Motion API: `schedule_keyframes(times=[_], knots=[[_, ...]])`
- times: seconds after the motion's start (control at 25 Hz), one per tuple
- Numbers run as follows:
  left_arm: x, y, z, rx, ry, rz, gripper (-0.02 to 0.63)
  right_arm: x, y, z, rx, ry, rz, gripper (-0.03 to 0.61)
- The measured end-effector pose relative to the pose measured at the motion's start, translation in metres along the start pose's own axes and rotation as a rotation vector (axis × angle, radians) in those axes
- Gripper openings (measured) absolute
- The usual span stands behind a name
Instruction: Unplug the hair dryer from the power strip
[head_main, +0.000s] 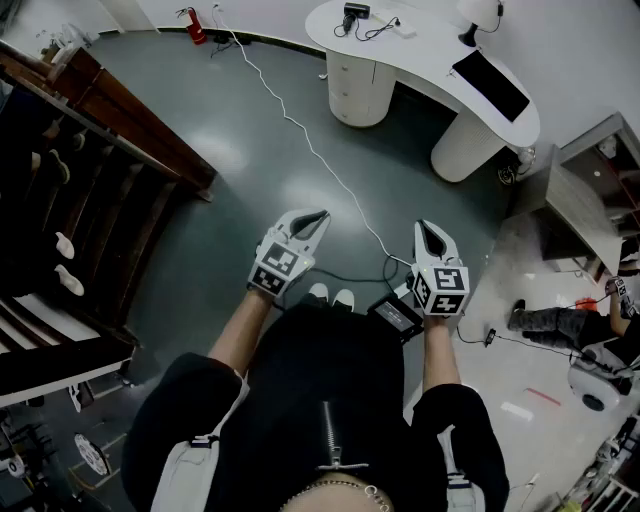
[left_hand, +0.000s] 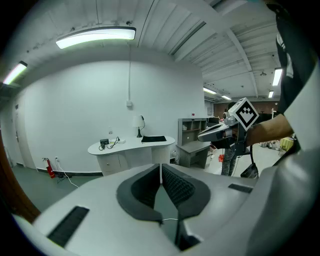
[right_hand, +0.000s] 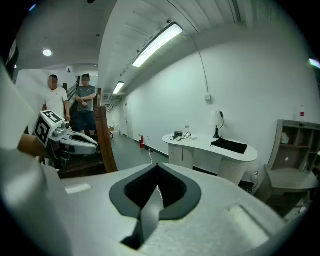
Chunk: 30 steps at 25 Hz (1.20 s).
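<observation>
On the wide grey floor (head_main: 230, 150), with the white desk (head_main: 430, 50) well ahead of both grippers and a white cable (head_main: 310, 145) running up between them, I hold my left gripper (head_main: 322, 214) and right gripper (head_main: 420, 225) pressed together and empty, since nothing is within reach (the hair dryer, I judge, sits among the desk's clutter (head_main: 357, 14), too small to tell).

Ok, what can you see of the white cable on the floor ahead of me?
The white cable is thin, plastic-sheathed by its look. It lies slack on the grey floor in loose waves, running from the wall beside the red fire extinguisher, past the white desk, toward the right gripper. Its near end passes out of sight by that gripper, so no plug shows. Nothing rests on it or holds it.
</observation>
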<state>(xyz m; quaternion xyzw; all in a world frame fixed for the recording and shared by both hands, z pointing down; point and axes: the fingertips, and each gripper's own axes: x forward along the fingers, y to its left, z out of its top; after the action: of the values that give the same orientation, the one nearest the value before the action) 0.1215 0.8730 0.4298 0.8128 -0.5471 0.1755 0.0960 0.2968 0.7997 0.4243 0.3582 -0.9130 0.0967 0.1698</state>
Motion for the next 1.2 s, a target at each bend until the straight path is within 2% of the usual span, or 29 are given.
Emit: schedule_keyframes(times=[0.32,0.88,1.2], knots=[[-0.005,0.002,-0.004,-0.002,0.017,-0.002,0.021,-0.001,0.008,0.010,0.009,-0.054,0.021,0.005],[0.002,0.005,-0.006,-0.009,0.045,0.022,0.021,0.008,-0.004,0.006,0.024,-0.038,0.052,0.006],[0.024,0.036,-0.007,-0.036,0.047,0.029,0.021,0.042,-0.010,0.012,0.019,-0.022,0.071,0.006]])
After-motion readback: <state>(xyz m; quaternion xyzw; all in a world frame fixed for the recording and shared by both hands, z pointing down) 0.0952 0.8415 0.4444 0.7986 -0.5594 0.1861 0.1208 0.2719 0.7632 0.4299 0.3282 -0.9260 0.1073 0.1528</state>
